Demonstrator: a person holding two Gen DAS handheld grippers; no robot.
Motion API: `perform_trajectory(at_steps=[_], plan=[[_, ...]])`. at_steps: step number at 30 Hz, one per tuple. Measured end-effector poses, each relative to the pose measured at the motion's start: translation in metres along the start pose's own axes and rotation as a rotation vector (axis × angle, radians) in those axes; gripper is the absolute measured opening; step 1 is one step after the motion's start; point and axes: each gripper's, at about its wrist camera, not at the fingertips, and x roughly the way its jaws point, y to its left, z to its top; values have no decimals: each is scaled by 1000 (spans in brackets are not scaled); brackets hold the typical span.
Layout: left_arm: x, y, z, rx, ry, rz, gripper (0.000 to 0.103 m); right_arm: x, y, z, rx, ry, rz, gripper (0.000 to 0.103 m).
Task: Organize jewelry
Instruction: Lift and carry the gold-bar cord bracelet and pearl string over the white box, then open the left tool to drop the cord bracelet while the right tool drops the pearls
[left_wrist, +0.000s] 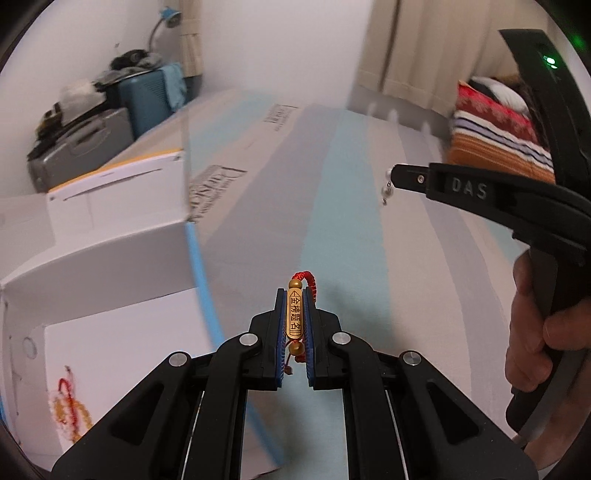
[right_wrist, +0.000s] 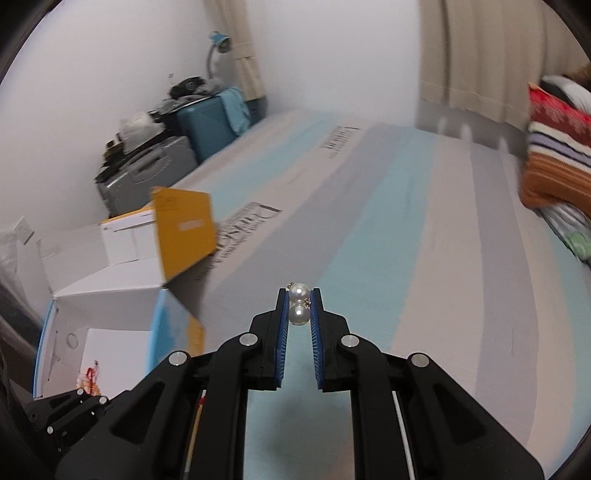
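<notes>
Two pieces of jewelry ride above a bed spread with a grey, cream and pale-blue striped cover (right_wrist: 424, 229), each pinched in its own tool. The left gripper (left_wrist: 294, 314) has its blue-padded fingers (left_wrist: 279, 332) closed on a red braided cord bracelet with a gold engraved bar charm (left_wrist: 295, 313), gripped by the rigid bar, likely because the soft cord would slip. The right gripper (right_wrist: 300, 306) clamps a white double-pearl drop earring (right_wrist: 299, 304) near its fingertips, the pearls stacked between the pads. To the left sits an open white cardboard box with a blue edge (left_wrist: 110, 258), where red and gold pieces (left_wrist: 70, 406) already lie, apparently the collecting place for both items.
</notes>
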Motion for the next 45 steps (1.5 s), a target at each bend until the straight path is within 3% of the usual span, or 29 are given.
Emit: perform_trajectory(at_steps=[12,23,38,45], plan=[[-34,95,-11,-126,-23,135,7,1,94,-13,-103,4,94,11],[-56,166,-43,-217,10,244,7,25,183,-55,-260,113,187,11],[-56,231,-86,-298,123,348,7,62,202,-91,-210,325,166,11],[-45,236,-92,-303,169,360,8,66,209,-100,-215,343,147,12]])
